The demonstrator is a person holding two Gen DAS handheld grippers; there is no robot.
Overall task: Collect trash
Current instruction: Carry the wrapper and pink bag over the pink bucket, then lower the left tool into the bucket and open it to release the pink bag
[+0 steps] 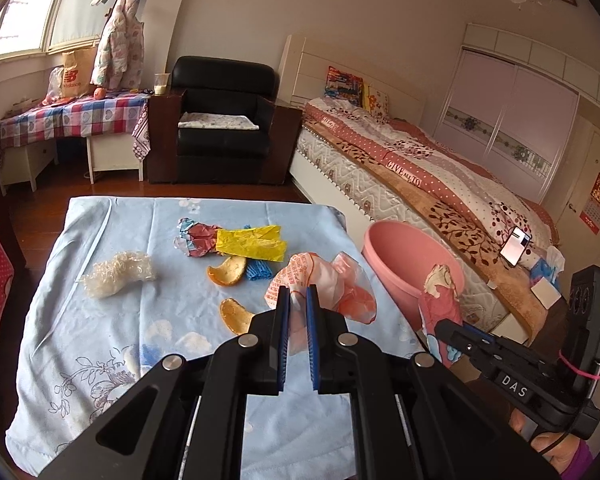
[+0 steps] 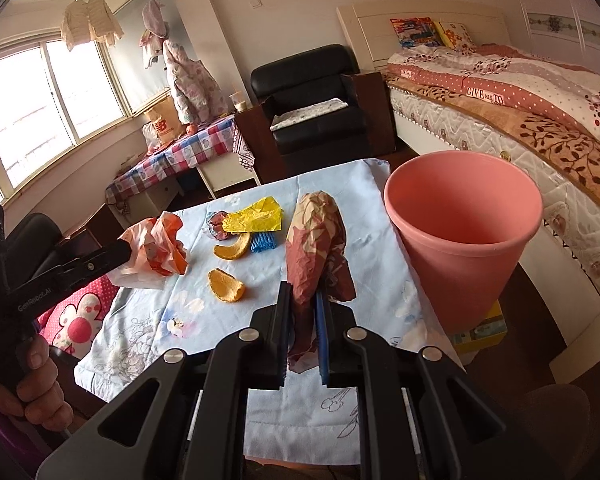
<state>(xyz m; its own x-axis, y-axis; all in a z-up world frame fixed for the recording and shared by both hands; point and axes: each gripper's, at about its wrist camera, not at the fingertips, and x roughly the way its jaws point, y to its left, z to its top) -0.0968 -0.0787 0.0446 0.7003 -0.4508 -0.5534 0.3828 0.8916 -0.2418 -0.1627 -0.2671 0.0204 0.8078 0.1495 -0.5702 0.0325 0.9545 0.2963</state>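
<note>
Two pieces are up off the table (image 1: 100, 340) now, left gripper (image 1: 298, 294) clamped on the orange-white plastic bag (image 1: 324, 280), right gripper (image 2: 304, 300) pinching the brown floral wrapper (image 2: 316, 248), so next I'd guess swing both right over the pink bin (image 2: 460, 220).

two orange peels (image 1: 227, 271), one pink bin (image 1: 410, 268)
</note>
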